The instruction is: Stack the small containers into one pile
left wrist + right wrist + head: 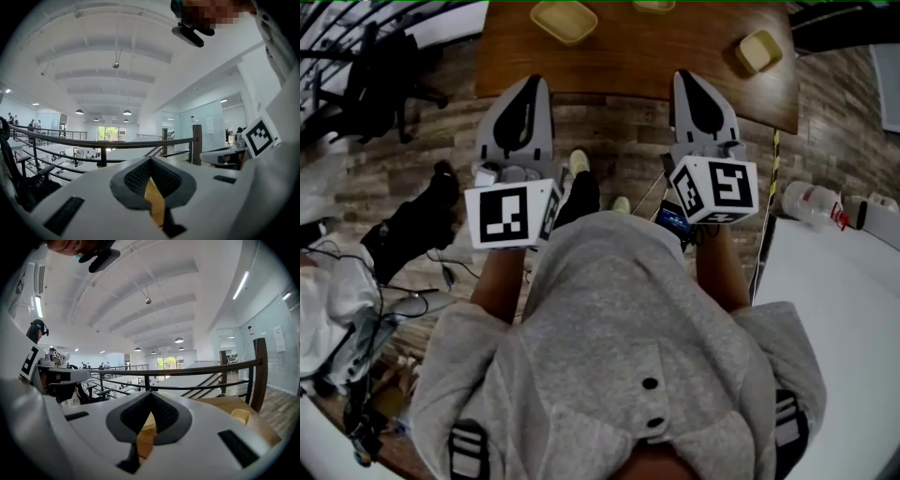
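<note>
Both grippers sit in front of my chest, pointing at the table (pixel 637 70) but short of its near edge.

Left gripper (pixel 531 84): jaws together, nothing between them. Right gripper (pixel 687 77): likewise closed and empty.

Containers on the wood, well apart:
- one at the far middle (pixel 563 21)
- what looks like a third (pixel 654 5), cut off by the frame edge
- one near the right corner (pixel 758 52)

No pile started yet.

Step in hand, my judgement: the first reach. I should open the jaws before coming down, pinch the corner container by one wall, and lift it straight so it stays level for nesting.
</note>
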Motion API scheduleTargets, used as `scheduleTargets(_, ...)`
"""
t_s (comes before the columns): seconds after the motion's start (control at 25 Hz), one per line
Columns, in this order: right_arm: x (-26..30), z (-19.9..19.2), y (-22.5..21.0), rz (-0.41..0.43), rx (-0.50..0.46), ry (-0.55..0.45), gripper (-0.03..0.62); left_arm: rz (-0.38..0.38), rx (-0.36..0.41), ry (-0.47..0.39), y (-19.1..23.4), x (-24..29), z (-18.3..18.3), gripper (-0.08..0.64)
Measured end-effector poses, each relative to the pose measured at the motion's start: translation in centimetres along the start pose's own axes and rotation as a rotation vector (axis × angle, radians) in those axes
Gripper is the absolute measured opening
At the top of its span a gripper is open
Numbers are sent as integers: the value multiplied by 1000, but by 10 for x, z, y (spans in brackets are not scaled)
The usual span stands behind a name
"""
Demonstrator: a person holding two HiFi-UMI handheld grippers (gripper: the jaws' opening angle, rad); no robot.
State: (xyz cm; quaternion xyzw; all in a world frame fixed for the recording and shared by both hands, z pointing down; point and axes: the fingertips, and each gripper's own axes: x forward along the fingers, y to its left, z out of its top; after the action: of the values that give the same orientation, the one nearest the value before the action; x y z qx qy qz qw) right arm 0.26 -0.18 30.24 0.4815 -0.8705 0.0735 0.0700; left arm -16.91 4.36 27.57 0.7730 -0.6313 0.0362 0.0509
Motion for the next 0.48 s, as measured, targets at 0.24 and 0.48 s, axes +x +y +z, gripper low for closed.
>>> scheduleTargets(0.24, 35, 9, 16, 0, -31, -5, 11, 10, -14, -12, 37, 14, 3, 14)
scheduleTargets(0.48, 49, 16, 20, -39, -55, 1, 11, -31, -30, -18, 52, 31, 5, 14)
